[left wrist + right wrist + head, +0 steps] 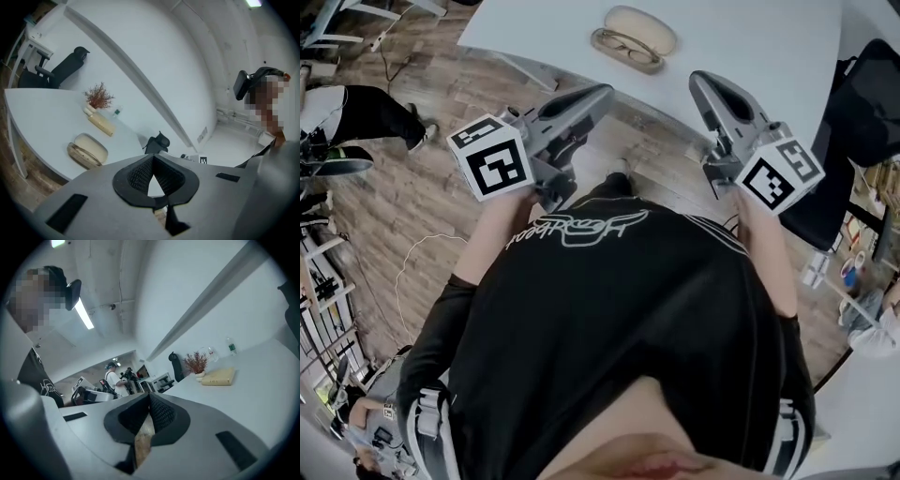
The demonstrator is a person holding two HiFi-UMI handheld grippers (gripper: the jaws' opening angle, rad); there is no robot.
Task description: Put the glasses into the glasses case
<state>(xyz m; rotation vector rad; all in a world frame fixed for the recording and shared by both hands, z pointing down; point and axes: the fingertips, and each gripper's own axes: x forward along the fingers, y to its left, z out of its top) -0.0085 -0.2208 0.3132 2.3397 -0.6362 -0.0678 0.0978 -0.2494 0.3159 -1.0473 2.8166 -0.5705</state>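
Holding both grippers short of the white table [750, 47], nothing in either.
Left gripper [602, 92] has its fingers pressed together at the tips, empty. Between the two and ahead, the glasses [623, 44] lie in the open glasses case [645, 26] near the table's edge. Right gripper [700, 81] is likewise closed on nothing.

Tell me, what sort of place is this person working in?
Probably an office or lab workroom: a large white table holding an open glasses case, a black office chair at its far end, wood-look flooring, and another person among equipment farther back.
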